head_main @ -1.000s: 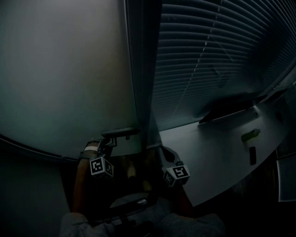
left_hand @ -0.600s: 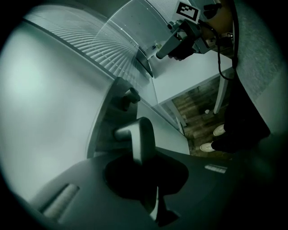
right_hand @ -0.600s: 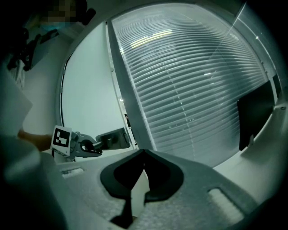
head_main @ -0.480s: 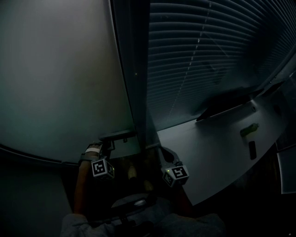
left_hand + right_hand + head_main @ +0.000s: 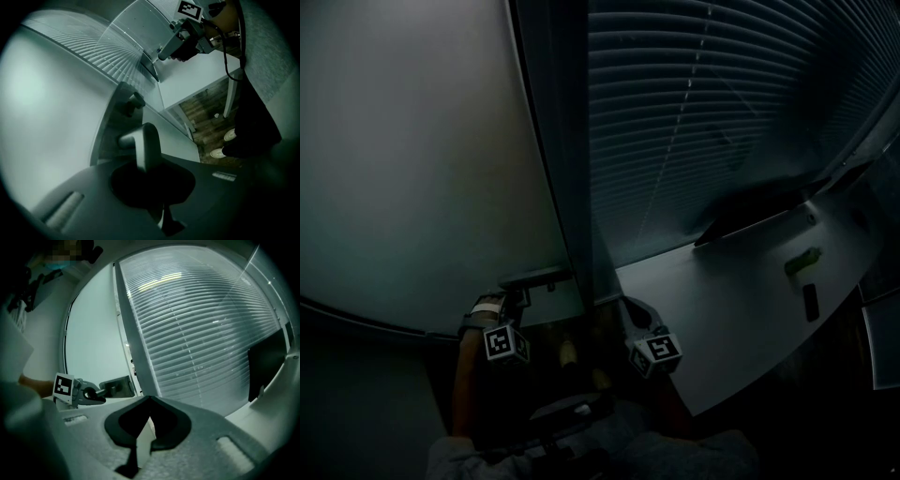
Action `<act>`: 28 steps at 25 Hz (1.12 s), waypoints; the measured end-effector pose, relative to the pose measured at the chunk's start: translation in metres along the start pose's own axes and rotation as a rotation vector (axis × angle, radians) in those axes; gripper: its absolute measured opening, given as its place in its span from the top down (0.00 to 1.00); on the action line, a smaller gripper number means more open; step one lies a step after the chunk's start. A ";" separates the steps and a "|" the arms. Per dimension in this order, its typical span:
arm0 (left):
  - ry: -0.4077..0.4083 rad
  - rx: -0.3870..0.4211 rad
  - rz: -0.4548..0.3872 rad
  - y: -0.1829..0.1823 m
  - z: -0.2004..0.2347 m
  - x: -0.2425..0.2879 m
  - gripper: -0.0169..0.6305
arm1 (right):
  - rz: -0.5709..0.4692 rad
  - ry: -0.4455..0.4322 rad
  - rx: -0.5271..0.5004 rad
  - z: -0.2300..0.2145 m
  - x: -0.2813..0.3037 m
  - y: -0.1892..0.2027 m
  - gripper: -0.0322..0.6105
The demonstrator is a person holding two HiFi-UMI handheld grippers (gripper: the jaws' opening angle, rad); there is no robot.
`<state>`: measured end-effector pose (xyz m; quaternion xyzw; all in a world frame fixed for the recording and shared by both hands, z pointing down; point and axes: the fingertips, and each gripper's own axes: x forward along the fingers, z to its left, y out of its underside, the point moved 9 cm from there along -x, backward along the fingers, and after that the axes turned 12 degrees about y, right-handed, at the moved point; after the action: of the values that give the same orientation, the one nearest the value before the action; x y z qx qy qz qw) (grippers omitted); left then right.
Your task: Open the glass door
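The door (image 5: 422,159) was frosted, pale grey glass filling the upper left of the head view, a dark frame (image 5: 558,141) along its right edge; its one handle (image 5: 146,143), a dull metal lever, sat at lower centre, just left of the frame; my left gripper (image 5: 521,294) tilted down onto it from below, jaws clamped on the lever; my right gripper (image 5: 630,309) hung just right of the frame, nearly level, jaws together on nothing; I counted one door, one handle, two grippers, two marker cubes, one blind (image 5: 722,112), one desk (image 5: 741,300).
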<state>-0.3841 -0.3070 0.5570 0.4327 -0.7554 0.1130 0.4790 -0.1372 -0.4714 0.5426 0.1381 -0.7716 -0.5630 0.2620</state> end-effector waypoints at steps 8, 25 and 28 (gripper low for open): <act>-0.012 0.007 -0.010 0.001 -0.007 0.001 0.97 | -0.007 -0.009 -0.030 -0.009 -0.012 0.000 0.95; -0.054 0.047 -0.031 -0.003 -0.021 -0.009 0.97 | -0.012 -0.058 -0.081 -0.011 -0.042 -0.004 0.95; -0.047 0.051 -0.037 -0.003 -0.026 -0.012 0.97 | -0.017 -0.056 -0.081 -0.010 -0.045 -0.004 0.95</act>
<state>-0.3640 -0.2870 0.5603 0.4613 -0.7551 0.1129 0.4520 -0.0948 -0.4573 0.5301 0.1183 -0.7540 -0.5996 0.2407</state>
